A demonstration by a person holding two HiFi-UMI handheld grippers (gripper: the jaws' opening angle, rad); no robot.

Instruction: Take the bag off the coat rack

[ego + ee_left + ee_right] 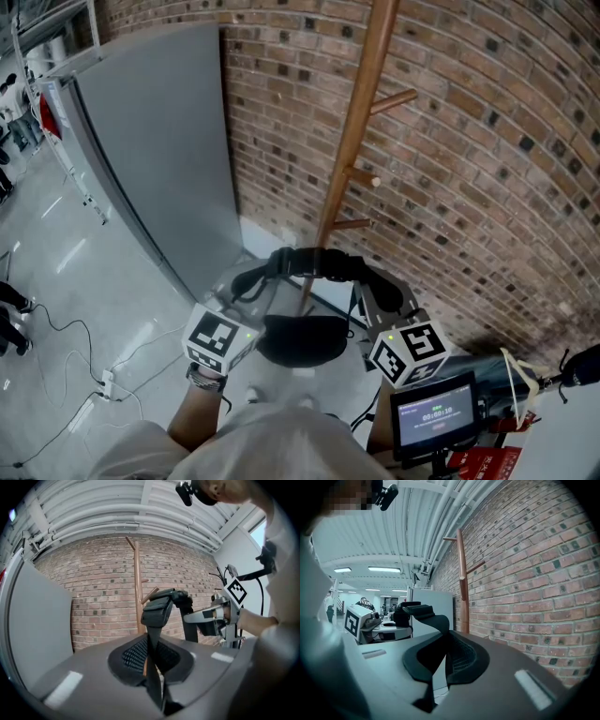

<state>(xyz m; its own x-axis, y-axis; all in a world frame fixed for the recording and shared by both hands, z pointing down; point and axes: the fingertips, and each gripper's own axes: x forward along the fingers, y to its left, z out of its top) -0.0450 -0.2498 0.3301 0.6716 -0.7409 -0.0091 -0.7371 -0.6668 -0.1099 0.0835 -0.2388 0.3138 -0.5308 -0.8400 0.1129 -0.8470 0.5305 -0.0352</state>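
Note:
A wooden coat rack (352,141) with short pegs stands against the brick wall. The bag's black padded strap (314,264) arches between my two grippers, in front of the pole and below the lowest peg (352,223). The black bag (302,339) hangs beneath it, between the marker cubes. My left gripper (246,281) is shut on the strap's left end, and the strap (158,609) rises from between its jaws (152,667). The right gripper (380,300) is shut on the other end, where the strap (423,615) curves up from its jaws (440,667).
A tall grey panel (159,141) leans at the left of the rack. Cables and a power strip (103,380) lie on the glossy floor. A small screen on a stand (436,412) sits at the lower right. People stand far off at the left edge.

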